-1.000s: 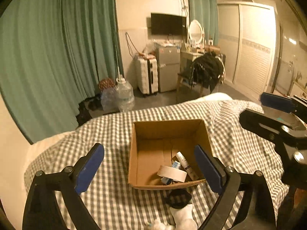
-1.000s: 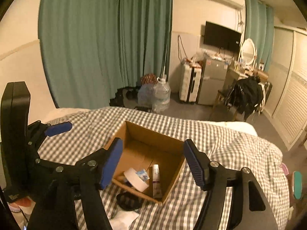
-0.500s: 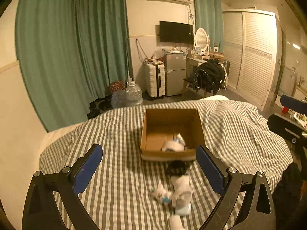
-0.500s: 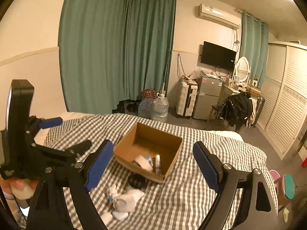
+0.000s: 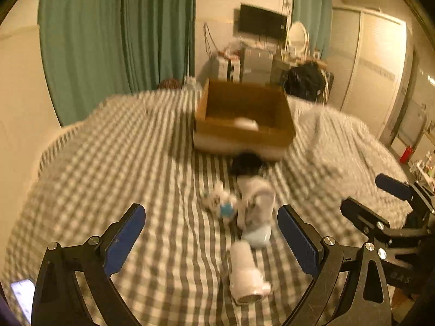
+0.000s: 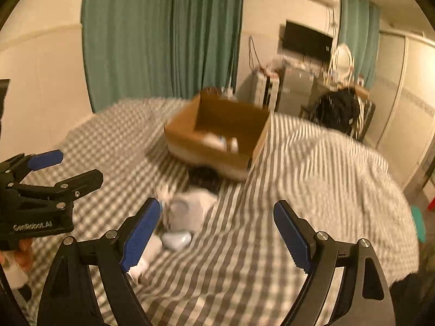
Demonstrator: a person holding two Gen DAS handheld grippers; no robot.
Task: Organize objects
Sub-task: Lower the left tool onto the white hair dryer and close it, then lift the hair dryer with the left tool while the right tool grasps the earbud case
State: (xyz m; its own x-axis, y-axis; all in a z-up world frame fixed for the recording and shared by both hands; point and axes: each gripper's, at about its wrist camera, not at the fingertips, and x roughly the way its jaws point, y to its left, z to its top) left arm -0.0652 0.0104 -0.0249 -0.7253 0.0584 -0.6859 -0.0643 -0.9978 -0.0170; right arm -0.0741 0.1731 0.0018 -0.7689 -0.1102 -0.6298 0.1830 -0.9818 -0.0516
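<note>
An open cardboard box (image 5: 244,133) (image 6: 195,141) sits on the checked bed and holds a few small items, among them a white roll (image 5: 246,122). In front of it lie a black object (image 5: 246,163) (image 6: 202,176), white items (image 5: 259,198) (image 6: 187,212), a small white and blue packet (image 5: 220,203) and a white bottle (image 5: 244,274) on its side. My left gripper (image 5: 212,239) is open and empty, just short of the loose items. My right gripper (image 6: 214,233) is open and empty, to the right of them. Both views are blurred.
The checked bedspread (image 5: 108,179) covers the whole bed. A phone (image 5: 23,296) lies at the near left. Green curtains (image 5: 117,35), a suitcase, a chair with a black jacket (image 5: 305,81) and a wardrobe (image 5: 372,62) stand beyond the bed.
Both grippers have pulled back from the box and dropped lower over the near bed. The box now looks farther off and the loose items lie between the fingers. Both stay open.
</note>
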